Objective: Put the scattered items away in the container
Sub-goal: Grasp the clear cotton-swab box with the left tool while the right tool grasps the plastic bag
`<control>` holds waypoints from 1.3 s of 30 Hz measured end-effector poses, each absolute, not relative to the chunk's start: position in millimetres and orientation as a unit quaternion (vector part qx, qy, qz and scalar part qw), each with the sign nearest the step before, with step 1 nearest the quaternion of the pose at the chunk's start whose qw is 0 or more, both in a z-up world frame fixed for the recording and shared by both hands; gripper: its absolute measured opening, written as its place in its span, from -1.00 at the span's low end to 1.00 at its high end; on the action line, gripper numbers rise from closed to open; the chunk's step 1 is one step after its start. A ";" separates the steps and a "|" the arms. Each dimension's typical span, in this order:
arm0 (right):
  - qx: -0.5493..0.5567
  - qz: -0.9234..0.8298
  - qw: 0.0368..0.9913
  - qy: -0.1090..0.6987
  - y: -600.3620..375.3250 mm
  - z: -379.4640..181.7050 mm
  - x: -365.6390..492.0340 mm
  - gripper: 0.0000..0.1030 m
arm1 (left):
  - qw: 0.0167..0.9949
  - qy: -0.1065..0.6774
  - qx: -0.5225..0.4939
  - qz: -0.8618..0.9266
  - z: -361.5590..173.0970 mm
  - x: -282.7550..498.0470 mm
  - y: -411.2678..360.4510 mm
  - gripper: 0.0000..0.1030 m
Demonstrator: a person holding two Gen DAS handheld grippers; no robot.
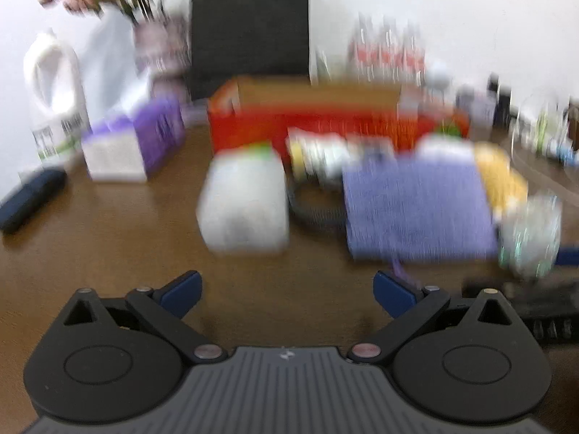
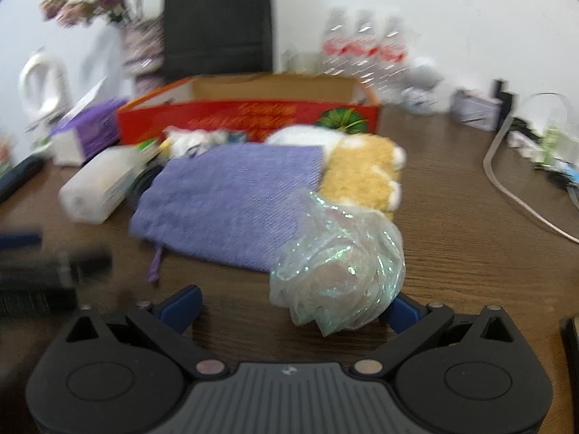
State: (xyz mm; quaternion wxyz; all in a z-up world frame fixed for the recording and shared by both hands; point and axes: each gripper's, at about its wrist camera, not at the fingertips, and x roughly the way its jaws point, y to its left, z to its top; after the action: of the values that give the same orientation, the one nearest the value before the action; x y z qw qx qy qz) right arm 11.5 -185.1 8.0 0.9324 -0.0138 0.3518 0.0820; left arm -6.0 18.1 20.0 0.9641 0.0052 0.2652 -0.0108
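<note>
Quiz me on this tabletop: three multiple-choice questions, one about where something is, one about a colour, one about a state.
1. Where is the shiny translucent mesh pouch?
A. inside the box
B. on the table, against the cloth bag
C. on the bottles

2. What colour is the flat woven cloth bag?
A. purple
B. green
C. black

3. How is the right hand-held gripper?
A. shut on the pouch
B. open
C. out of view

Answers: 1 B, it lies at the bag's near corner, outside the red cardboard box. 2 A, plainly purple. 3 B, its blue fingers stand wide apart.

Home: wooden table, flower vase, detergent jug, water bottles.
</note>
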 end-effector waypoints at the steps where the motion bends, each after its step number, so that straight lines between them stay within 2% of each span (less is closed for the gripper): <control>1: -0.007 0.069 0.939 0.338 -189.0 14.3 9.5 0.91 | 0.970 0.242 0.001 -0.006 26.4 -5.8 23.8 1.00; 5: -0.055 0.055 0.962 0.262 -186.3 40.6 -3.1 0.96 | 0.972 0.233 0.001 -0.014 42.3 23.5 38.5 1.00; 10: -0.044 0.087 0.960 0.263 -194.3 53.4 -3.6 0.97 | 0.960 0.278 0.032 -0.011 32.5 64.4 35.8 1.00; 11: -0.039 0.096 0.958 0.268 -197.6 52.5 -5.4 0.97 | 0.957 0.288 0.032 -0.010 28.6 69.1 36.1 0.94; 12: -0.031 0.100 0.956 0.276 -201.0 50.0 -5.8 0.90 | 0.954 0.300 0.030 -0.011 24.6 73.8 36.9 0.88; 13: -0.024 0.097 0.953 0.285 -204.9 46.3 -6.4 0.72 | 0.950 0.310 0.027 -0.013 21.0 76.8 37.5 0.68; 14: -0.021 0.089 0.951 0.294 -207.5 42.6 -6.5 0.58 | 0.947 0.319 0.025 -0.015 17.9 78.8 38.2 0.32; 15: -0.021 0.083 0.949 0.304 -208.7 38.8 -5.9 0.30 | 0.945 0.326 0.022 -0.016 16.0 79.8 39.6 0.29; 16: -0.019 0.080 0.946 0.313 -209.6 34.7 -4.3 0.15 | 0.944 0.328 0.017 -0.017 15.3 79.3 41.3 0.29; 21: -0.001 0.100 0.944 0.315 -214.0 21.8 -1.1 0.11 | 0.950 0.311 0.014 -0.004 21.6 64.1 45.4 0.28; 27: -0.007 0.100 0.942 0.320 -216.2 14.6 5.6 0.24 | 0.960 0.281 0.002 0.003 42.5 21.3 47.4 0.28; 29: 0.004 0.106 0.944 0.311 -216.6 16.9 6.2 0.09 | 0.962 0.273 0.002 0.005 45.8 6.5 45.7 0.28; 30: 0.007 0.110 0.945 0.308 -216.3 18.6 5.6 -0.16 | 0.963 0.269 0.002 0.006 47.2 -0.8 44.8 0.28; 34: 0.002 0.107 0.949 0.297 -210.0 27.0 -4.7 -0.27 | 0.967 0.256 -0.005 0.003 51.0 -28.6 41.3 0.28; 39: -0.002 0.113 0.962 0.247 -206.6 45.0 -38.2 -0.27 | 0.974 0.227 -0.006 0.002 58.2 -64.0 34.2 0.28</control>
State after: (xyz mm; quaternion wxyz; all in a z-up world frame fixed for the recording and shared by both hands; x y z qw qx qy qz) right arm -38.2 -206.6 45.0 0.9624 -0.0022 0.2468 0.1132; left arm -64.0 34.2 58.2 0.9738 -0.0060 0.2274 0.0025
